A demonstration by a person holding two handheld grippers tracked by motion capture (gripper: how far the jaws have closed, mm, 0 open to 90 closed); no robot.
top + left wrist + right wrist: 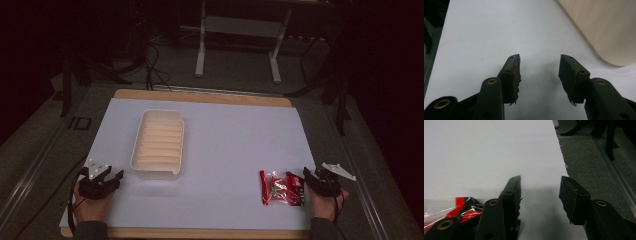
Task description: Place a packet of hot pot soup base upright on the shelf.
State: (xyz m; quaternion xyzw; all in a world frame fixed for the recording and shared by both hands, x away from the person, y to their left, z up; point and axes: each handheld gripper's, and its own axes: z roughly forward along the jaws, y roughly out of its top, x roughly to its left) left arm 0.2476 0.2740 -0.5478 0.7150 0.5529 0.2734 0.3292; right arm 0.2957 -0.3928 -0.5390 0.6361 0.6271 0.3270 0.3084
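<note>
A cream ribbed tray (176,150) lies left of centre on the white table sheet (230,140); its rounded corner (609,37) shows at the upper right of the left gripper view. Red and clear snack packets (281,188) lie near the front right. My left gripper (111,176) rests at the front left, just left of the tray, open with nothing between its fingers (540,72). My right gripper (309,176) sits right beside the packets, open and empty (540,192); the packets (461,211) lie to the left of its left jaw.
The sheet's right edge (562,162) runs just past the right gripper, with grey floor beyond. A wooden tabletop border (200,96) shows at the back. A white metal stand (239,40) and cables are on the floor behind the table.
</note>
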